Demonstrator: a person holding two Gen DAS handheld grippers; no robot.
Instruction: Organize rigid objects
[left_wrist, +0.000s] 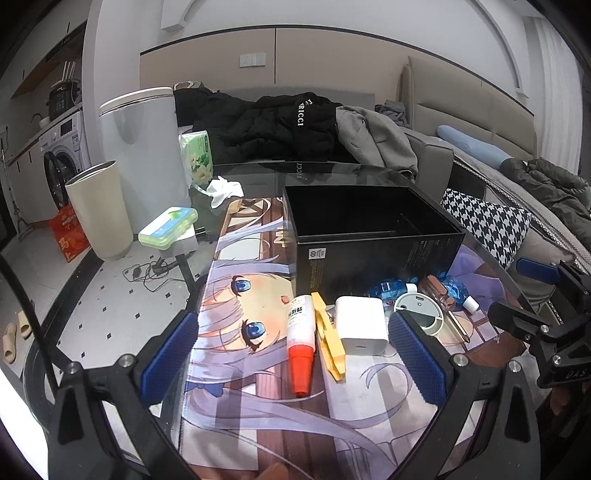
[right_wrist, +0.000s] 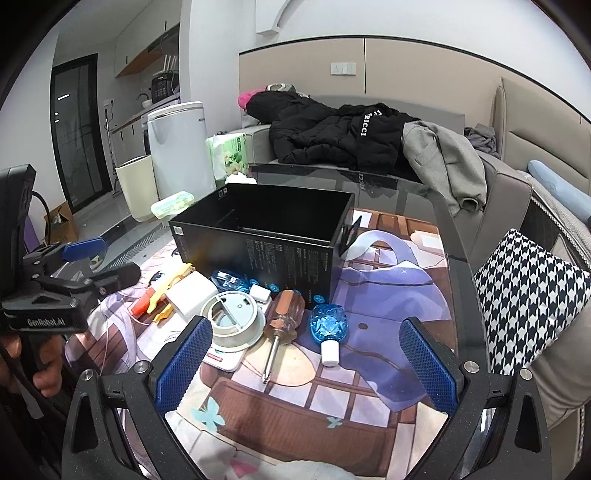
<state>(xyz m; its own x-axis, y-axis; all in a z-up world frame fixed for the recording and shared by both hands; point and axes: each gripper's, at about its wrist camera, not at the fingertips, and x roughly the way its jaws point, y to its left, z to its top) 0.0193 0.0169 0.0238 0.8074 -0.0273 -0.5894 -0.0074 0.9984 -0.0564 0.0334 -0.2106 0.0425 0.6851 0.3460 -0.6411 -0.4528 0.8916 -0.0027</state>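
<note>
Seemingly nothing is sorted: box looks empty, items lie before it, both hand-held grippers wide, holding nothing

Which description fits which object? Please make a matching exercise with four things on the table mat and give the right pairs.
Things:
1. glue bottle
2. charger
3. screwdriver
4. black box

Descriptions:
A. white cube
B. open top, behind the small items
C. red cap
D. amber handle, metal shaft

Pairs: 1-C, 2-A, 3-D, 4-B
</note>
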